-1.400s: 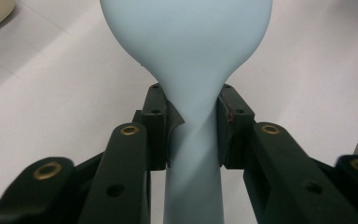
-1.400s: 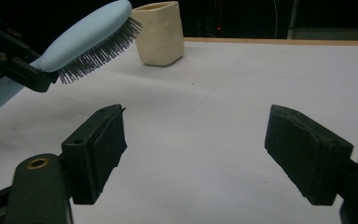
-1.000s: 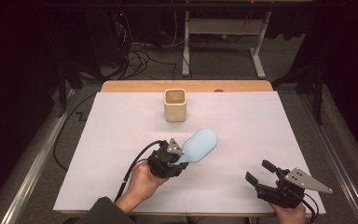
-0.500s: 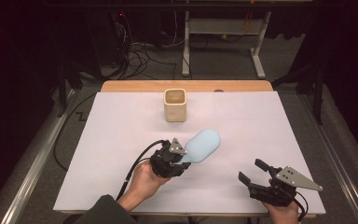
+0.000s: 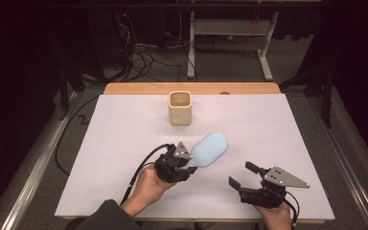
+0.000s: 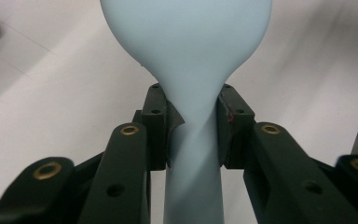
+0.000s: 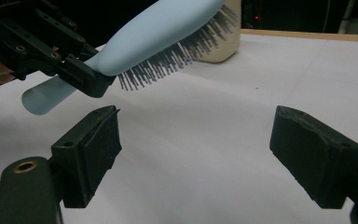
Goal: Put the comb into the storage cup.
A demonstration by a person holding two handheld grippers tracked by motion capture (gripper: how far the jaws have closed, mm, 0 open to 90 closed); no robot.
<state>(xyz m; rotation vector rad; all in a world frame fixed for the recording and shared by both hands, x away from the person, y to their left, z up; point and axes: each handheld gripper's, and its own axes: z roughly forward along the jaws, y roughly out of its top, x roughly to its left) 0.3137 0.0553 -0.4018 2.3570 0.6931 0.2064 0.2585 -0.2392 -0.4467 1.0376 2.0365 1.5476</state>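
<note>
left gripper [image 5: 184, 162] is clamping the blue hairbrush [image 5: 210, 149] at its neck, lifted off the worktop [image 5: 124, 124] | brush axis is pointing up-right toward the beige cup [image 5: 179, 108], bristles down | right gripper [image 5: 243, 175] is sitting right of it, jaws just opening wide, empty

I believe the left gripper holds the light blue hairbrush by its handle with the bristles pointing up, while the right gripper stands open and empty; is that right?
Not quite: the bristles point down toward the table. The right gripper view shows them hanging from the underside of the hairbrush. The rest holds: the left gripper clamps the handle, and the right gripper stands open and empty.
</note>
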